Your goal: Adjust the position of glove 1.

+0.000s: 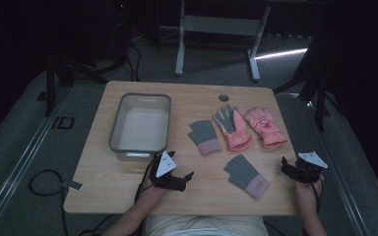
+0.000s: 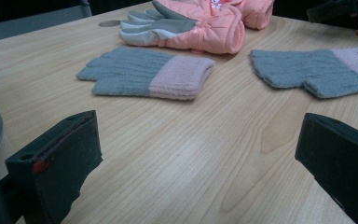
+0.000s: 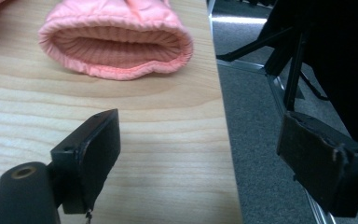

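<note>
Near the table front edge, left gripper jaws wide, empty, grey knit glove just right of centre, long axis diagonal, pink cuff toward front-right corner, right gripper at right edge, wide, empty.

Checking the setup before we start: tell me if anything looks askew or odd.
Nothing is spilled or damaged. Four gloves lie loose on the table, unpaired: one grey knit glove sits apart from the other grey knit glove. The grey bin is empty.
</note>
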A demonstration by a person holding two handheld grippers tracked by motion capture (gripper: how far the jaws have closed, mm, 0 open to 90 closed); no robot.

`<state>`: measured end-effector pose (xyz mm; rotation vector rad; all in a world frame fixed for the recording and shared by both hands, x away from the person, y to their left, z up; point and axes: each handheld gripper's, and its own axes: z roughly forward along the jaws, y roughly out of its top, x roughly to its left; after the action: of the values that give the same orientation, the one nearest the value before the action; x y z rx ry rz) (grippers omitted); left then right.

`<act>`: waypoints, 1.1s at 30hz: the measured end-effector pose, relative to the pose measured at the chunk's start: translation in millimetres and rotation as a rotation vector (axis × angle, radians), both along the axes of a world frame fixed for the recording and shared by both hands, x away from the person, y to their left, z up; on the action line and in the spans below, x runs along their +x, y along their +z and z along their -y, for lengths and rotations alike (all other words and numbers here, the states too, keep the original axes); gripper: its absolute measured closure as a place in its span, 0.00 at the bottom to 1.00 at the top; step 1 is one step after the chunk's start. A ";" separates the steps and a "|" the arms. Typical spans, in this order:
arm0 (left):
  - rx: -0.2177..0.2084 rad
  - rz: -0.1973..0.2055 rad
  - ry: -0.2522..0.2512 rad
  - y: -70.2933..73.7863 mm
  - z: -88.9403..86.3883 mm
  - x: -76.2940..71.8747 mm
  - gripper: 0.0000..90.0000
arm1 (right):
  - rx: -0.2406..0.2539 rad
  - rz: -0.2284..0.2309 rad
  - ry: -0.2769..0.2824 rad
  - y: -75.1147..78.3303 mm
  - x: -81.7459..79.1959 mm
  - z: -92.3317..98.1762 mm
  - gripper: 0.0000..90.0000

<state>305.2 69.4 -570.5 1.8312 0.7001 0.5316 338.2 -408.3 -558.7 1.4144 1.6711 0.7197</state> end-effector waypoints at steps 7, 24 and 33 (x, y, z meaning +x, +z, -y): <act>-0.001 0.000 0.003 0.0 -0.9 -2.2 0.00 | 0.045 -0.012 0.026 5.1 1.8 1.9 0.14; -0.010 -0.004 0.007 0.0 -1.9 -1.6 0.00 | 0.122 -0.058 0.037 39.8 5.1 0.0 0.14; 0.004 0.002 0.010 0.0 -0.4 -2.8 0.00 | 0.101 -0.020 0.086 63.9 9.4 -18.7 0.13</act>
<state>302.4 69.9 -570.6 1.8313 0.7080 0.5418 347.6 -389.6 -494.7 1.4303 1.7407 0.8521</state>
